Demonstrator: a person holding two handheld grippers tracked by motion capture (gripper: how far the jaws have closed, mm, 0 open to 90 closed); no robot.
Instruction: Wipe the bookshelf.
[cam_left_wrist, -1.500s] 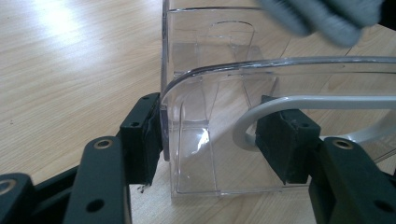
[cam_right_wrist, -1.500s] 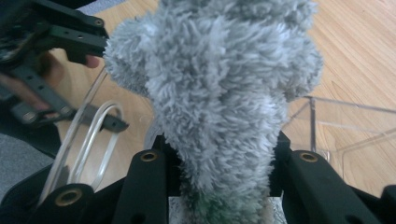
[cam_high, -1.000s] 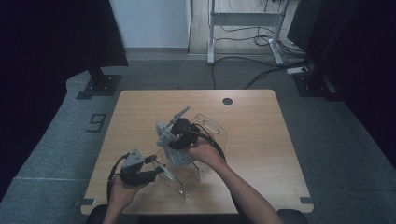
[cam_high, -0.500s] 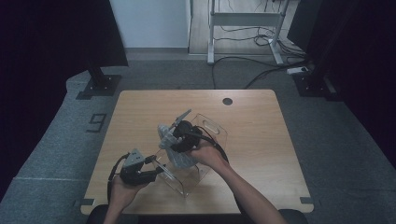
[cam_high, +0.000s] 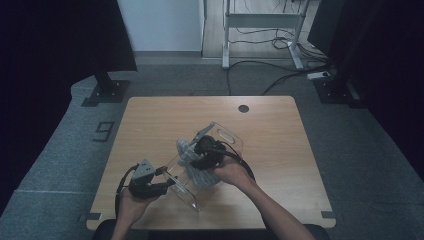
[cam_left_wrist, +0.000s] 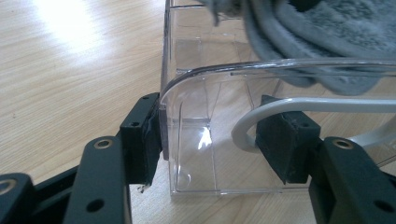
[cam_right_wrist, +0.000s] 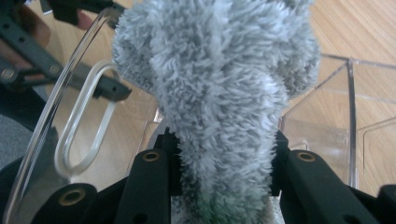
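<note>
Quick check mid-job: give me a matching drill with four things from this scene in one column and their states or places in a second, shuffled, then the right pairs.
Things:
1. left claw
2. right claw
3. clear plastic box
4. table

States or places:
A. pale wood surface with a small dark round hole near the far edge
B. clamped on a fluffy grey cloth
C. see-through, with an oval handle cut-out in its wall
D. gripping the box's wall, one pad outside, one pad inside

Pairs: 1-D, 2-B, 3-C, 4-A

Grey cloth (cam_right_wrist: 219, 93) top cut off (its shape perhaps a towel's)
</note>
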